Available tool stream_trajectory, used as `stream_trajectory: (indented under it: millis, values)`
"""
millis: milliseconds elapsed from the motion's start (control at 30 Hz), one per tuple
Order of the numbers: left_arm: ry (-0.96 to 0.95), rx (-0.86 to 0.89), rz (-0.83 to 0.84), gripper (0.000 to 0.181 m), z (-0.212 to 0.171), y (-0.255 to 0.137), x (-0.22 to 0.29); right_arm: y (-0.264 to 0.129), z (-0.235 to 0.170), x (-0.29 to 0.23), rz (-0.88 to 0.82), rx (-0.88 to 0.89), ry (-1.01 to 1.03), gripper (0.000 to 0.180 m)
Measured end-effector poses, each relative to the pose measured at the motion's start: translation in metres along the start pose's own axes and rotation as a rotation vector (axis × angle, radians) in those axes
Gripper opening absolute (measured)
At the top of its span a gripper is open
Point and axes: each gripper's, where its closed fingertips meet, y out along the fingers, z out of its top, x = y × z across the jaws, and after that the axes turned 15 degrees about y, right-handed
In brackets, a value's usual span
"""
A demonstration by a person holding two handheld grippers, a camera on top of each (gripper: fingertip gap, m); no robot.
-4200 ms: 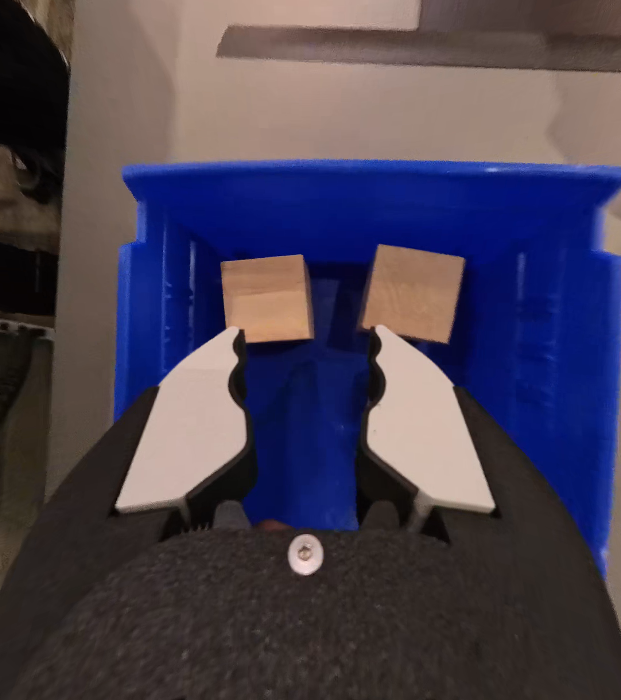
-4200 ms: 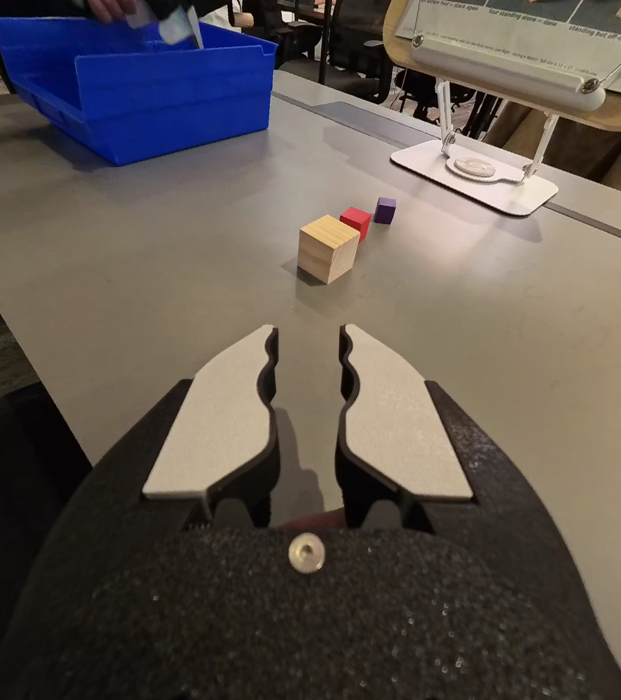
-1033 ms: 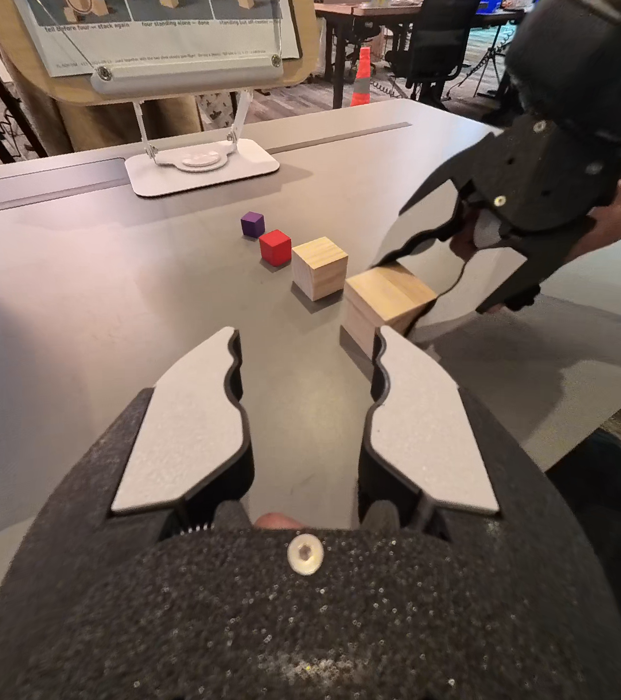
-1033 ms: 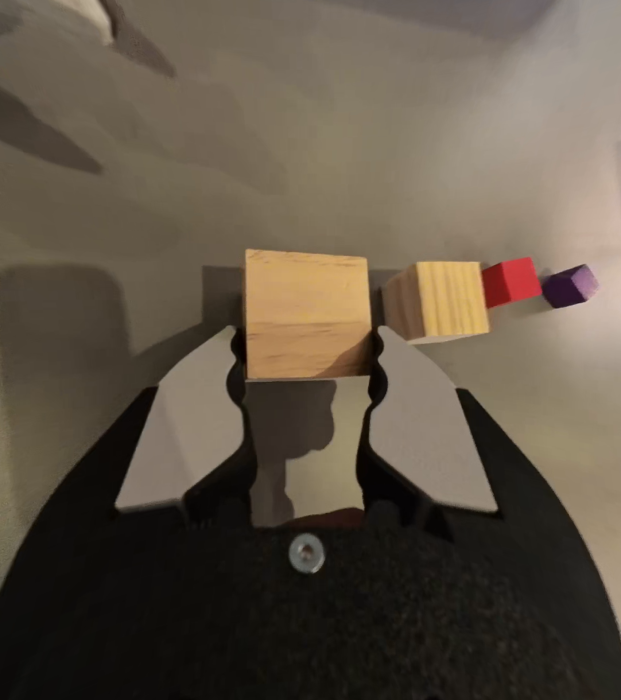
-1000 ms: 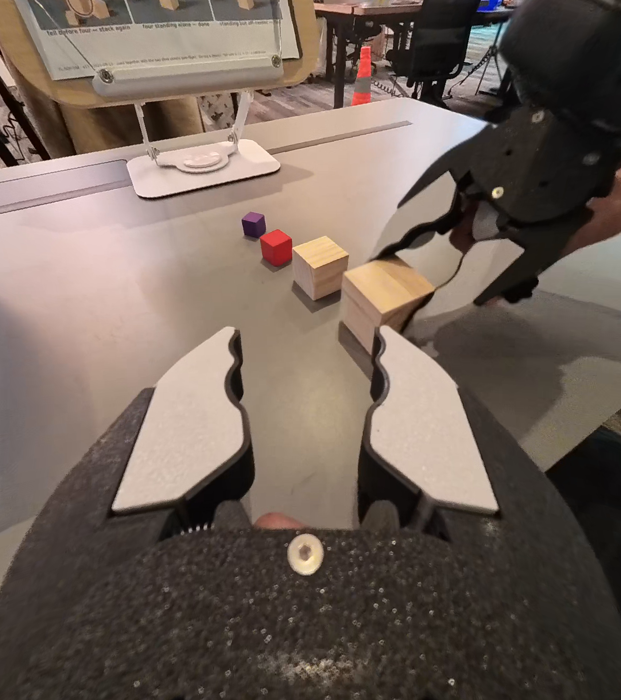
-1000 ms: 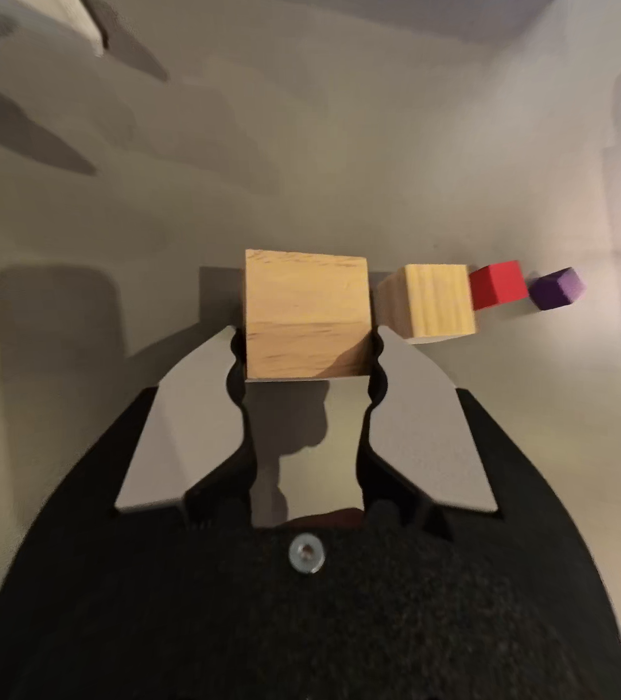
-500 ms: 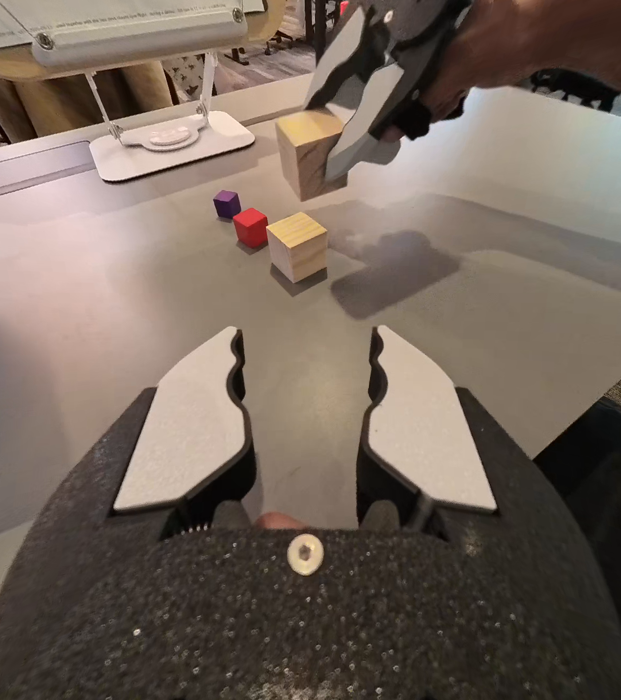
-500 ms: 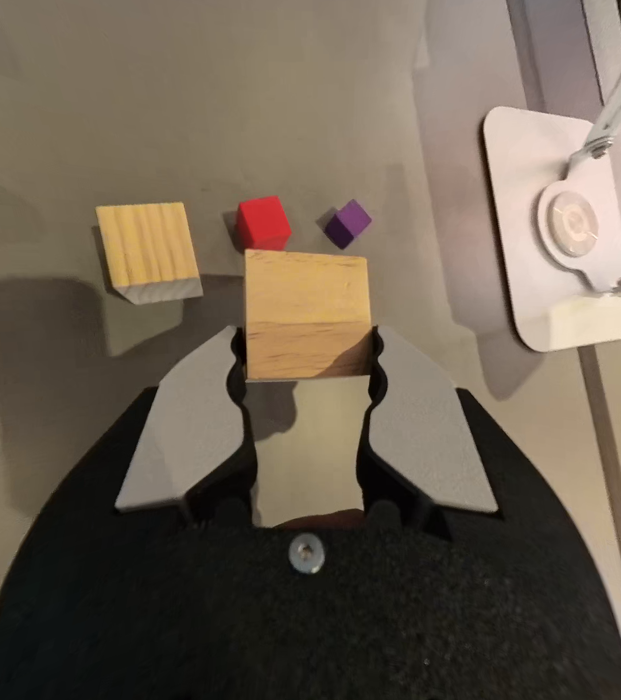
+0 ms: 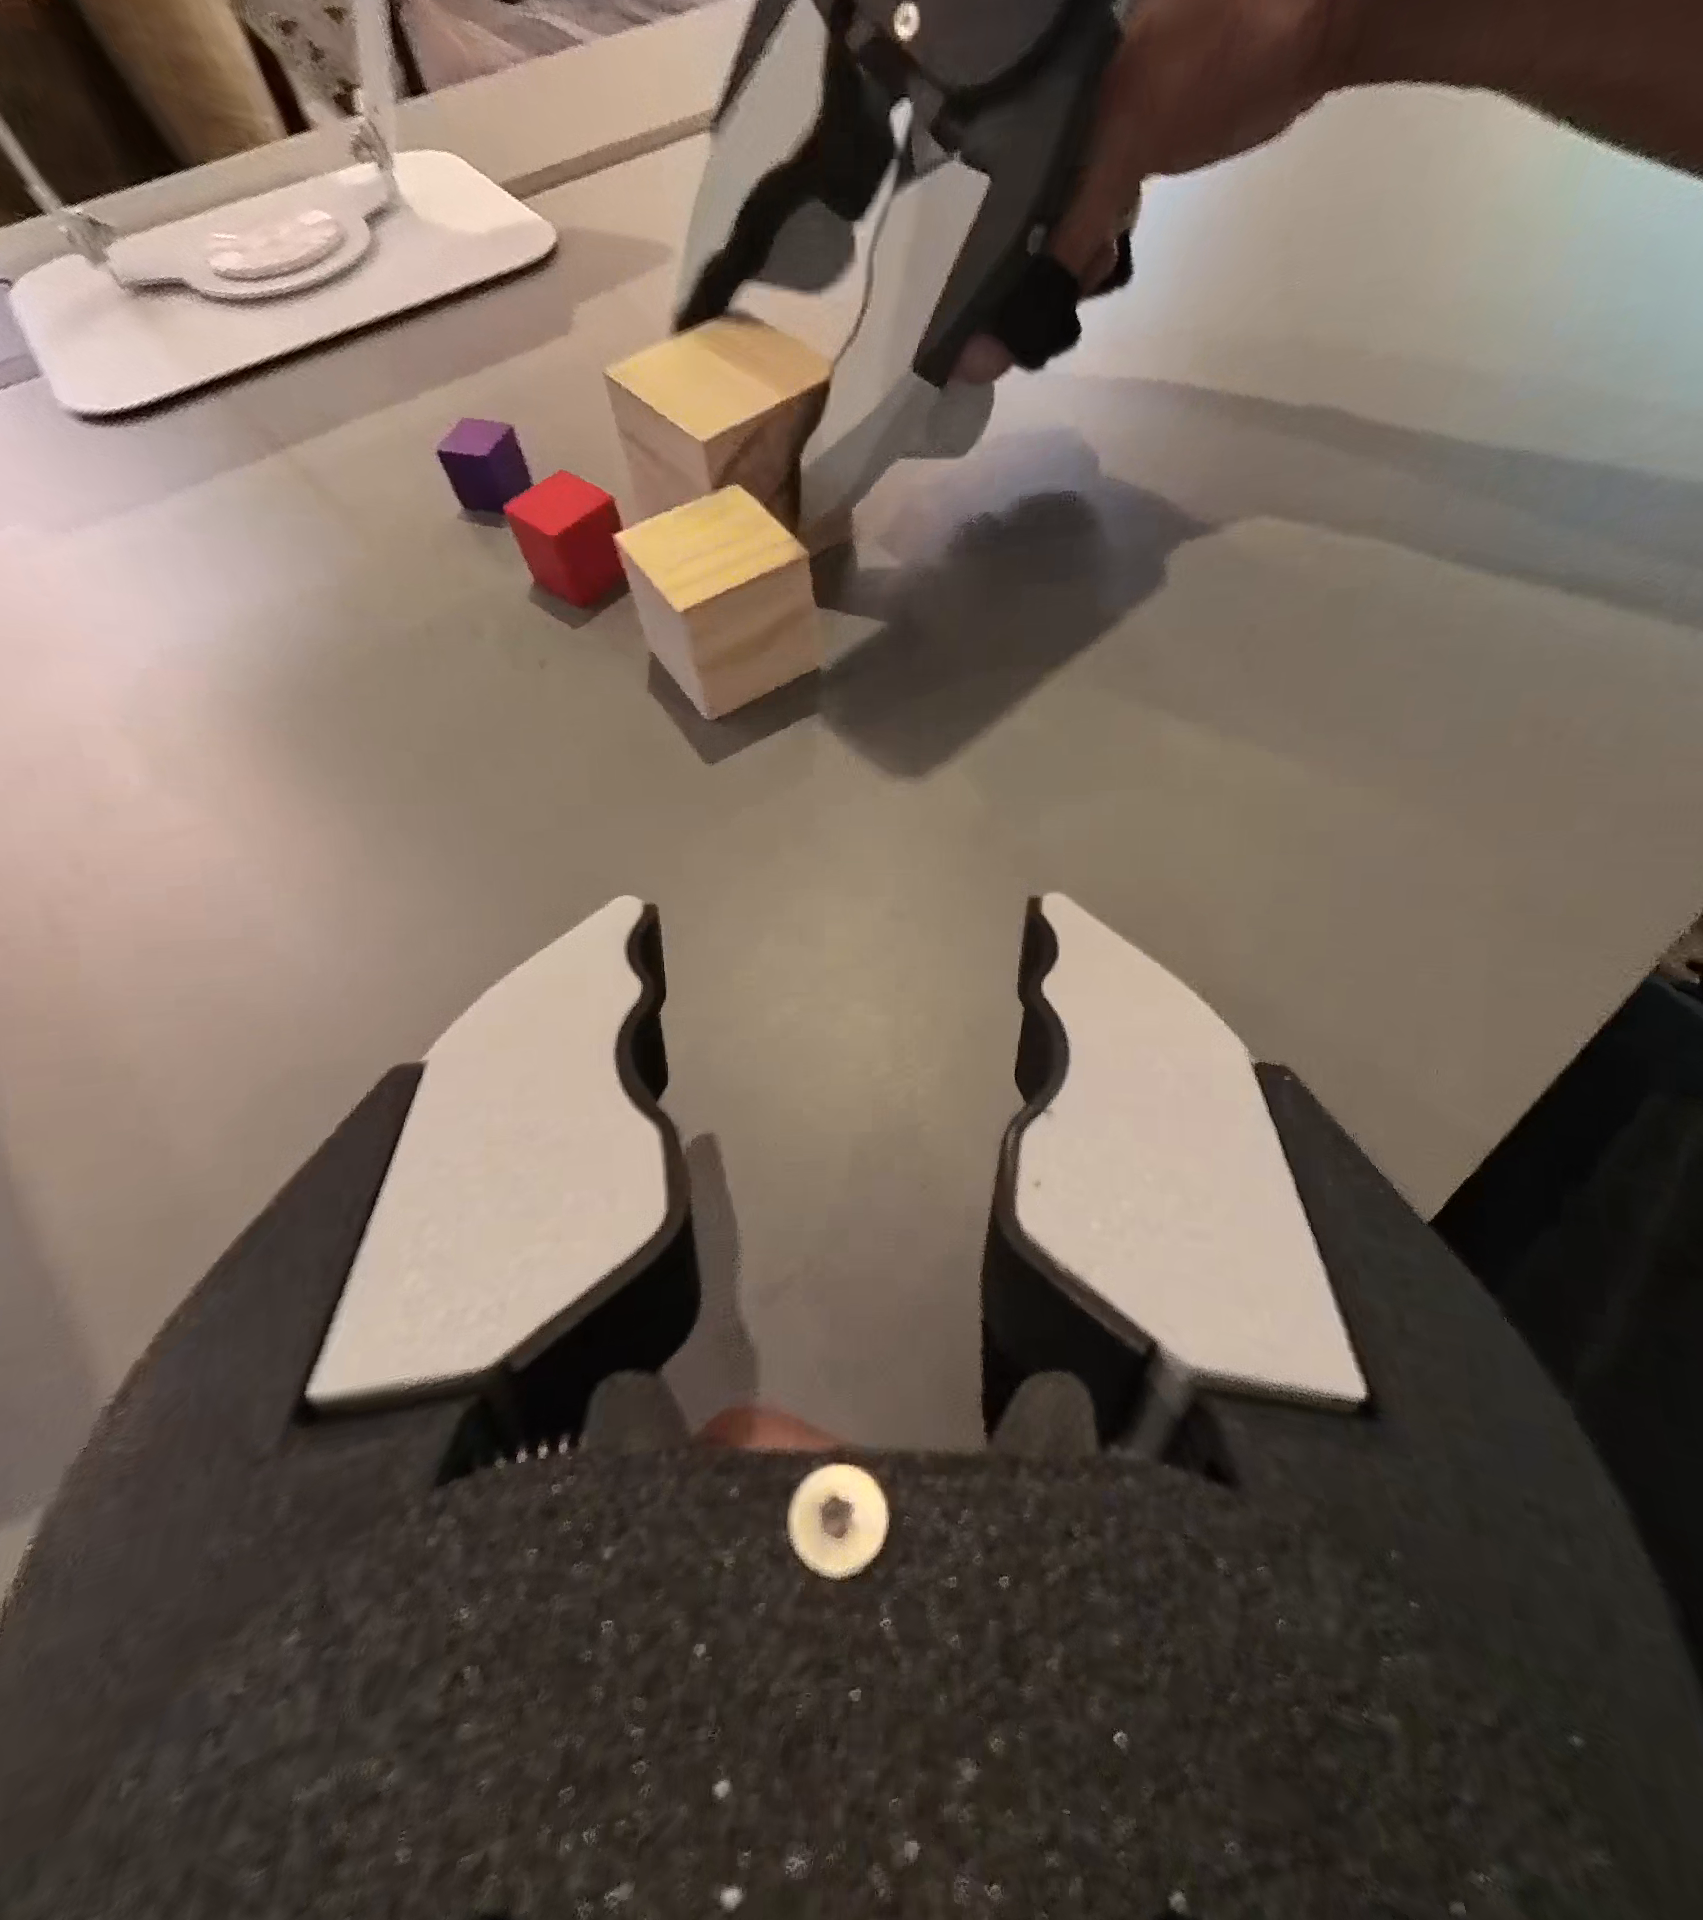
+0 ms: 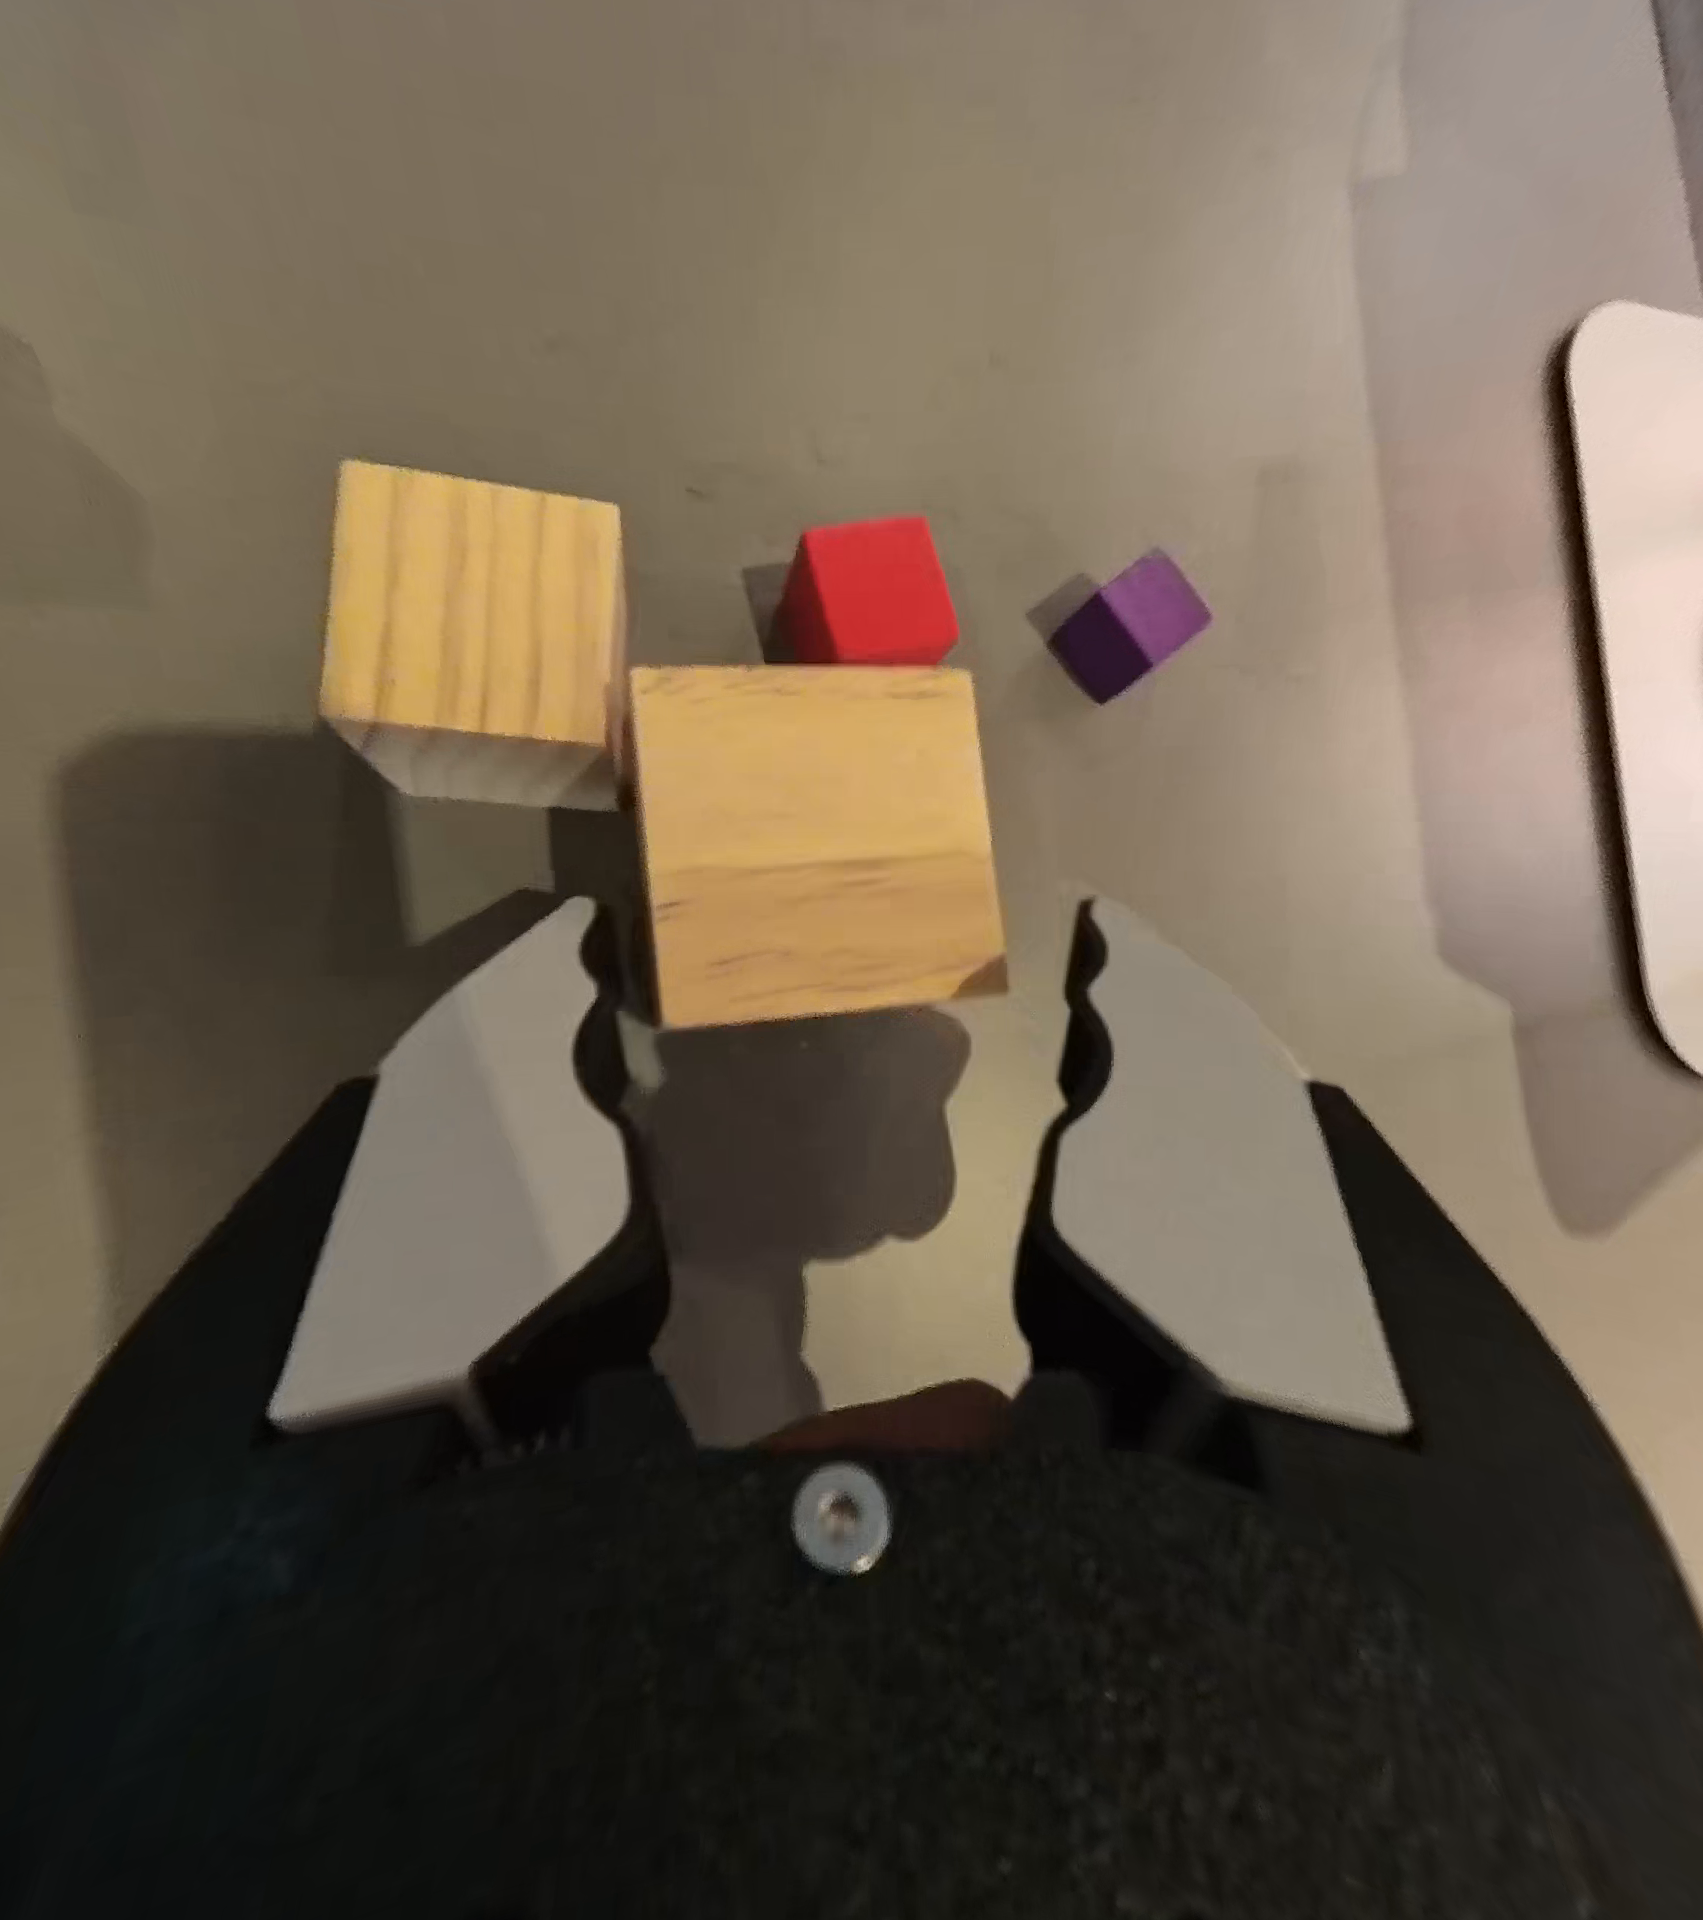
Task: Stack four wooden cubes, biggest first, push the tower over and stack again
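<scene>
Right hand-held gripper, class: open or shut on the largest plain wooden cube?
Open: the right hand-held gripper shows a gap between its right finger and the largest plain wooden cube.

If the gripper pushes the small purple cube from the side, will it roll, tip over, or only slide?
The purple cube has flat faces, so it will probably slide, not roll. It is the smallest block beside the red cube, so likely light and easily knocked away. The grey table looks smooth, so it may skid.
</scene>
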Motion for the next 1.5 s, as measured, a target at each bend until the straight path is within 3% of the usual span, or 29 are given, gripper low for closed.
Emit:
stream_trajectory:
  millis: [200, 300, 400, 633, 767, 833, 1033, 1233, 1333, 1500]
  values:
    - [0.244, -0.028, -0.083, 0.067, 0.018, 0.018, -0.026, -0.064, 0.0, -0.022, -0.146, 0.129, 0.01, 0.084]
    - [0.319, 0.03, -0.227, 0.059, 0.038, 0.031, -0.032, -0.102, -0.006, -0.066, -0.207, 0.283, 0.04, 0.078]
    - [0.392, 0.029, -0.381, 0.064, 0.05, 0.049, -0.033, -0.126, -0.02, -0.116, -0.228, 0.412, 0.042, 0.067]
    - [0.612, -0.188, -0.52, 0.076, 0.036, 0.099, -0.042, -0.153, -0.056, -0.193, -0.153, 0.403, 0.14, 0.067]
    - [0.671, -0.326, -0.551, 0.076, 0.01, 0.117, -0.042, -0.161, -0.06, -0.22, -0.139, 0.438, 0.153, 0.066]
    - [0.703, -0.34, -0.542, 0.049, 0.003, 0.123, -0.042, -0.161, -0.062, -0.227, -0.123, 0.457, 0.173, 0.064]
    - [0.669, -0.335, -0.56, 0.046, 0.004, 0.114, -0.042, -0.149, -0.065, -0.228, -0.114, 0.438, 0.194, 0.064]
    - [0.651, -0.244, -0.493, 0.046, 0.058, 0.096, -0.068, -0.145, -0.062, -0.229, -0.109, 0.44, 0.192, 0.062]
    - [0.651, -0.245, -0.47, 0.046, 0.084, 0.107, -0.078, -0.14, -0.064, -0.23, -0.104, 0.426, 0.193, 0.062]
    - [0.632, -0.287, -0.51, 0.046, 0.093, 0.137, -0.078, -0.142, -0.063, -0.233, -0.095, 0.43, 0.19, 0.061]
